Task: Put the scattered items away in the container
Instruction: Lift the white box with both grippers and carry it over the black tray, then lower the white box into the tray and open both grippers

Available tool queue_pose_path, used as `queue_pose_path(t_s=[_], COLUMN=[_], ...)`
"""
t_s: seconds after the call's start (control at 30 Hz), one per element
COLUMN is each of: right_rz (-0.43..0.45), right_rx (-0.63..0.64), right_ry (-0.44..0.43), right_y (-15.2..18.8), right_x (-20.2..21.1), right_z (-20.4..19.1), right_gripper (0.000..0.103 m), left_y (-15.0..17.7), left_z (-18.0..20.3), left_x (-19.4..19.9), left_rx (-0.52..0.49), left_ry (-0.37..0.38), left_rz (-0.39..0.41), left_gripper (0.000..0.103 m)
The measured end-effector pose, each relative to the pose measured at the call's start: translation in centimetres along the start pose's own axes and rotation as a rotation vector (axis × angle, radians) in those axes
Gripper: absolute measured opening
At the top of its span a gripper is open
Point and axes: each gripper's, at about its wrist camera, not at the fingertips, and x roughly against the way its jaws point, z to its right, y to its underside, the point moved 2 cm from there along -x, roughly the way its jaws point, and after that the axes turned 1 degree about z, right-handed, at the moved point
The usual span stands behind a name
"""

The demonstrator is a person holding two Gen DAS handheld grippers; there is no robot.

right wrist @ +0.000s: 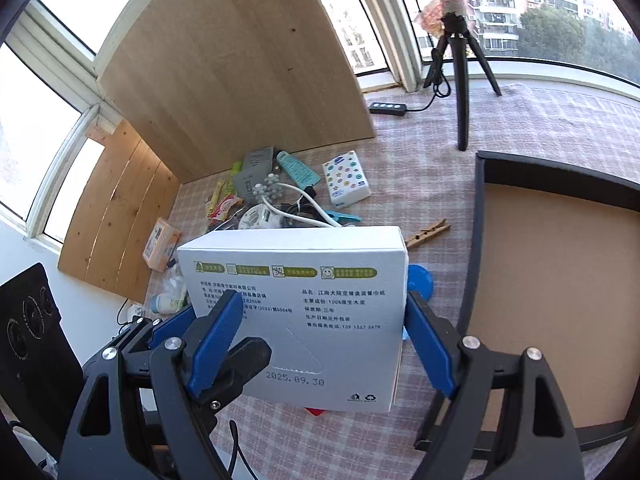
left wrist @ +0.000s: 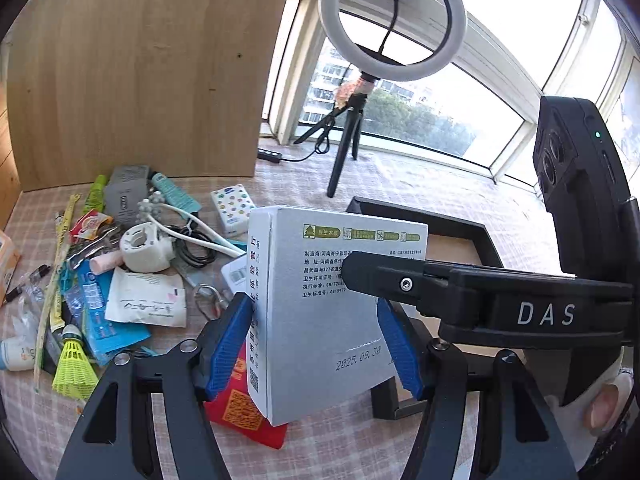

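A white tissue box (left wrist: 320, 304) with green labels and a printed date hangs above the checked cloth, held from two sides. My left gripper (left wrist: 314, 348) is shut on it, its blue pads against the box's left and right edges. One black finger (left wrist: 480, 292) of the right gripper crosses the box's face. In the right wrist view the box (right wrist: 304, 304) sits between the blue pads of my right gripper (right wrist: 322, 344), which is shut on it. The black tray (right wrist: 476, 240) with a tan floor lies just right of the box.
Several scattered items lie left of the box: a yellow shuttlecock (left wrist: 74, 364), a dotted tissue pack (left wrist: 236, 208), a red packet (left wrist: 244, 412). A clothespin (right wrist: 426, 234) and an orange box (right wrist: 160, 244) lie nearby. A wooden board (left wrist: 140, 72) and a ring-light tripod (left wrist: 348, 148) stand behind.
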Motion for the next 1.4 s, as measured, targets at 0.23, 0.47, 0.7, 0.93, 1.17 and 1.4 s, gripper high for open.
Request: queue_pose_path(t_s=[0.23,0.47,0.7,0.93,1.17,1.4], right_rz=[0.060,0.098,0.157,0.175,0.165,0.120], right_rx=[-0.165,-0.249,-0.238,-0.195,-0.162,-0.104], right_ry=[0.119,0.169,0.281,0.294,0.266,0.210], right_y=[1.9,3.8,4.1,4.1,4.0,4.2], right_x=[4.7,7.2,8.3,8.5,7.3,4.4], right_z=[8.8,12.7,13.1,11.7,10.0,6.9], right_gripper=[0.081,0.081,0.081,0.081,0.081,0.081], left_y=[0.3,1.1,1.4,1.2,1.0,0.9], left_z=[8.6,12.6,13.5,12.8,10.2,2.9], left_x=[-4.4,-6.3,-6.5,-5.5,-4.3,-2.7], left_rx=[-0.134,-0.212,-0.262,-0.279,-0.259,-0.166], left_ry=[0.128,0.179,0.154,0.131,0.094,0.003], left_rz=[-0.092,-0.155,-0.162,-0.130,-0.103,-0.086], left_gripper=[0.062,0.062,0.062,0.062,0.064,0.064])
